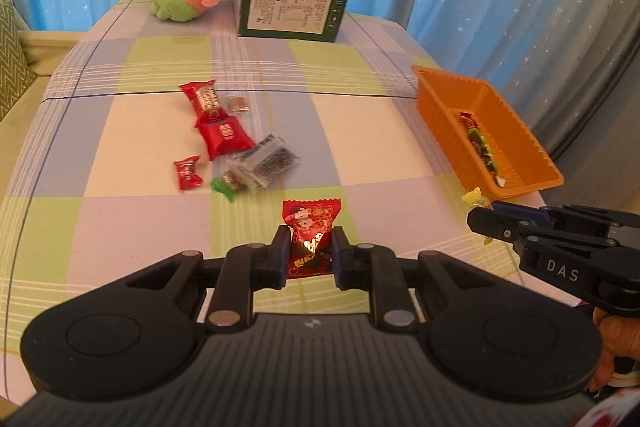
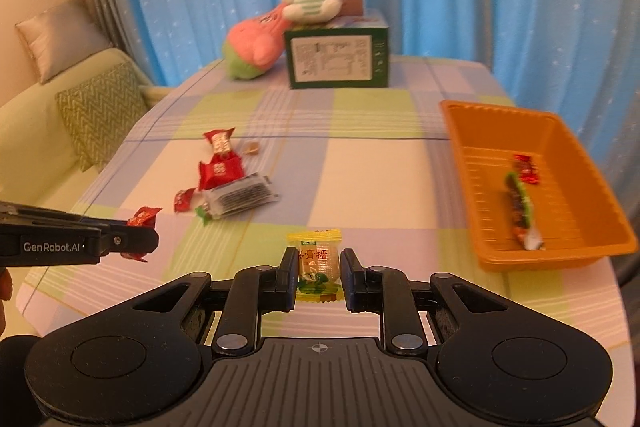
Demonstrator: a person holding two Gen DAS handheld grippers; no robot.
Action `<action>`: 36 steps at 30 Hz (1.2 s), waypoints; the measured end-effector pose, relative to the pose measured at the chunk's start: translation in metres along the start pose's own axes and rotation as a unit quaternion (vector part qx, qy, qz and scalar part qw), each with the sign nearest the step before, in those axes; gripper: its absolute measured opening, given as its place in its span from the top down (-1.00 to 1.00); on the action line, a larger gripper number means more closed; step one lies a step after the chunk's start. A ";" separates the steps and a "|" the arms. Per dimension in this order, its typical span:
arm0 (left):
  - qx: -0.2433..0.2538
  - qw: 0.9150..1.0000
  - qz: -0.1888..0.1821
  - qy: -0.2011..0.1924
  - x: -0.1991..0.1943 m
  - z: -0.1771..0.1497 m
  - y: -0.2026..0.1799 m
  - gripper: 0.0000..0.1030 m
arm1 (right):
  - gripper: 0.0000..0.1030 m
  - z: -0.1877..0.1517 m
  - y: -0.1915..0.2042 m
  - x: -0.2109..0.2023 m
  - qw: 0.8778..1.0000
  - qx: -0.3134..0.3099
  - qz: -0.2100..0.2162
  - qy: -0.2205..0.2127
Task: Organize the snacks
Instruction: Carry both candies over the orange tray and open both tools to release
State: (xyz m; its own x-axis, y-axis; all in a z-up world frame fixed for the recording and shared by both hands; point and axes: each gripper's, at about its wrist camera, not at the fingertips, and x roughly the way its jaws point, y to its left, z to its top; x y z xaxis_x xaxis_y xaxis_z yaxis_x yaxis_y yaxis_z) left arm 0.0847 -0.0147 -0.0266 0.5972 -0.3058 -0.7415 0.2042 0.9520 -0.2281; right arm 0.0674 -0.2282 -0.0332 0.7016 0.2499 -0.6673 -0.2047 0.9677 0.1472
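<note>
Checked tabletop (image 1: 360, 131): left gripper (image 1: 308, 251) pinched red candy (image 1: 310, 233), right gripper (image 2: 319, 277) pinched yellow candy (image 2: 318, 265); slick wrappers could slip short of right-edge tray (image 2: 560, 259).

I see a table w/ checked cloth (image 2: 360, 163). On it: orange tray (image 2: 600, 243) at right edge, green box (image 2: 340, 61) at far end, pink-green plush (image 2: 250, 47) leaning beside the box, loose snack pile (image 2: 224, 187) left of centre: red wrappers, clear packets, small sweets.

glossy foil red candy (image 1: 308, 239); ribbed plastic orange tray (image 2: 472, 143).
</note>
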 end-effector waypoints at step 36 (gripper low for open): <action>0.058 0.994 -0.089 0.003 0.043 0.041 -0.163 0.64 | 0.56 0.004 -0.139 -0.065 0.989 0.095 -0.105 -0.039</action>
State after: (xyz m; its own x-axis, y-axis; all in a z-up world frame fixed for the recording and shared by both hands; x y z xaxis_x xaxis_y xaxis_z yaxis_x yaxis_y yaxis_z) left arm 0.1090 -0.1841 0.0046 0.5395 -0.4680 -0.7000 0.3944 0.8749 -0.2810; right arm 0.0524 -0.3788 -0.0075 0.7673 0.0371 -0.6402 0.0775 0.9856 0.1500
